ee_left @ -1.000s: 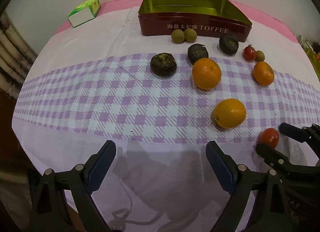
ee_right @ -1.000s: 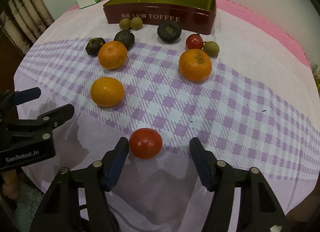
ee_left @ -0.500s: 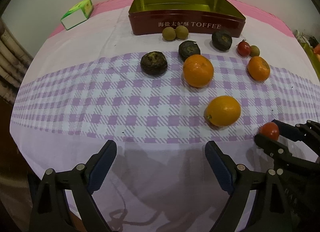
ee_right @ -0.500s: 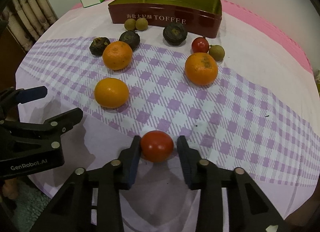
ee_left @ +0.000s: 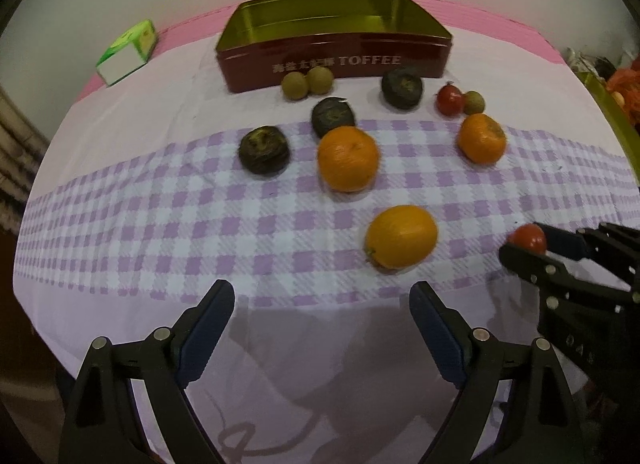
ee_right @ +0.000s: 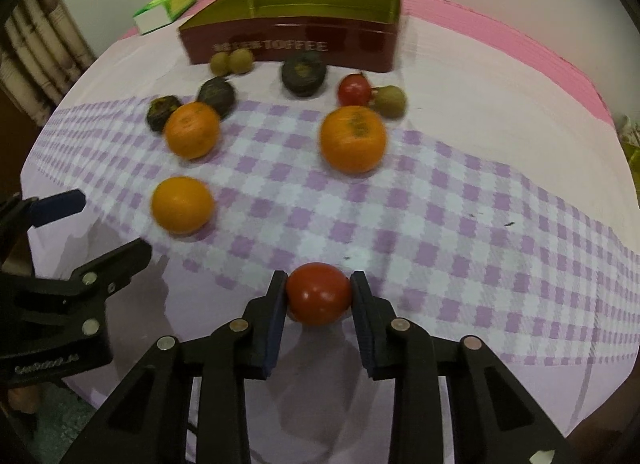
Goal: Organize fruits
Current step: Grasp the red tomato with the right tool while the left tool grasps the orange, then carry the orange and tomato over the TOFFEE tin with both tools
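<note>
Since the earlier frames the right tool [ee_right: 319, 296] has been closed from a wide stance onto the red tomato [ee_right: 319, 293], which is now pressed between both pads at the near edge of the checked cloth [ee_right: 460, 224]

In the left wrist view, the left tool [ee_left: 322, 328] is seen with its jaws wide apart and nothing between them, above the plain near part of the cloth. An orange [ee_left: 401, 236] lies just beyond it, a second orange [ee_left: 348, 159] farther back, and a third [ee_left: 482, 138] to the right. Three dark wrinkled fruits [ee_left: 264, 149] are spread before the red TOFFEE tin [ee_left: 334, 64], whose gold inside holds nothing; two small brownish fruits [ee_left: 307, 82] touch its front wall. A small tomato [ee_left: 450, 99] and another brownish fruit are set side by side at the right. A green box [ee_left: 128, 52] lies on the bench at the back left

In the right wrist view, the gripped tomato is seen well apart from the tin, with the left tool at the left edge
</note>
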Tool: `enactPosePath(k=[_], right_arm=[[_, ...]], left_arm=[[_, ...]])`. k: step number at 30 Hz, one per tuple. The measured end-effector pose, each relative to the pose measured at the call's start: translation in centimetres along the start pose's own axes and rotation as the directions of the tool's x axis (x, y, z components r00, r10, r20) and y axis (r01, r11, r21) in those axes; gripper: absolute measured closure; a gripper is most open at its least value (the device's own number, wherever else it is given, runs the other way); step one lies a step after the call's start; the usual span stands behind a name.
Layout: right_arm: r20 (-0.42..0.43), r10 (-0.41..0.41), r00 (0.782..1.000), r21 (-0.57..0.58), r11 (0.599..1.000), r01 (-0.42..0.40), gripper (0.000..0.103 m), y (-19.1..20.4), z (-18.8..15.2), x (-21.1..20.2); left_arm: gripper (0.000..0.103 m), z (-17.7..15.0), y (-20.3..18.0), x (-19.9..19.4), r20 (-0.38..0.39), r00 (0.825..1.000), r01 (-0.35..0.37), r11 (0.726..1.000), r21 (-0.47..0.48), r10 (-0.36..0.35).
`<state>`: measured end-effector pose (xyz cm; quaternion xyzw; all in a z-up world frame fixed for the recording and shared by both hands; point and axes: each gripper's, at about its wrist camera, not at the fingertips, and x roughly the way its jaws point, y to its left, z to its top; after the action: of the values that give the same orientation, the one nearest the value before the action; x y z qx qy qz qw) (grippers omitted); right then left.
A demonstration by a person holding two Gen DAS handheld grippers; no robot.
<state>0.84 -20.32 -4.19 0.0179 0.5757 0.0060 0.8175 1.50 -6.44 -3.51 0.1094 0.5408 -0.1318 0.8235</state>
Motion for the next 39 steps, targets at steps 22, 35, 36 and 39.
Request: enactPosePath(k=[22,35,36,39], right_arm=[[0.004,-0.026,1.0,0.065,0.998,0.025,0.074,-3.3,1.0,-0.4],[0.006,-0.027,1.0,0.067,0.997,0.027,0.073,-3.1,0.8,-0.3],[0.006,-0.027,1.0,0.068,0.997,0.026,0.073,-3.1,0.9,-0.3],[0.006,-0.029,1.0,0.067,0.997,0.028,0.073,-3.0,0.8,-0.2]], left_arm=[[0.034,4.1,-3.3,4.1,-0.026,0.999,0.044,0.999,0.022,-0.043],[0.062,4.0,-4.2,4.4,-0.023,0.996,0.092,0.995,0.035,-0.091],[0.062,4.1,-4.2,4.5,-0.022,0.996,0.089,0.995,0.037,-0.088],[0.062,4.1,-3.9,4.5,-0.024,0.995,0.094,0.995,0.026,-0.093]])
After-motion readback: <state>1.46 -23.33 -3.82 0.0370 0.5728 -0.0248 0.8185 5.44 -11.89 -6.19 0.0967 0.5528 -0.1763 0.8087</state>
